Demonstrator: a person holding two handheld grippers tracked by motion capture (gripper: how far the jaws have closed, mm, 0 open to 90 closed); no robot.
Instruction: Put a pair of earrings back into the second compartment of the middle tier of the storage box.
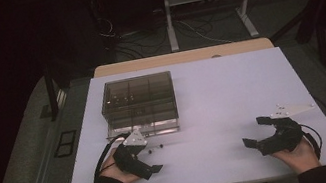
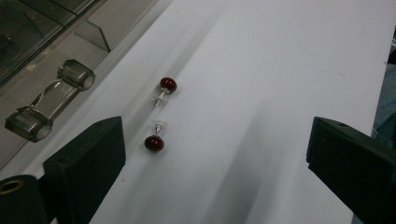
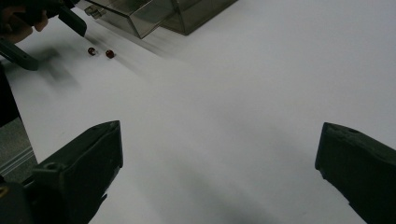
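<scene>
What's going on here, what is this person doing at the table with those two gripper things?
A person sits at a white table holding a two-jaw gripper in each hand. Both are open and hold nothing. The left gripper rests near two small dark red bead earrings lying on the table, just in front of a clear smoky drawer box whose lower drawer is pulled out a little. The right gripper waits apart, over bare table on the other side. Neither earring is being touched.
</scene>
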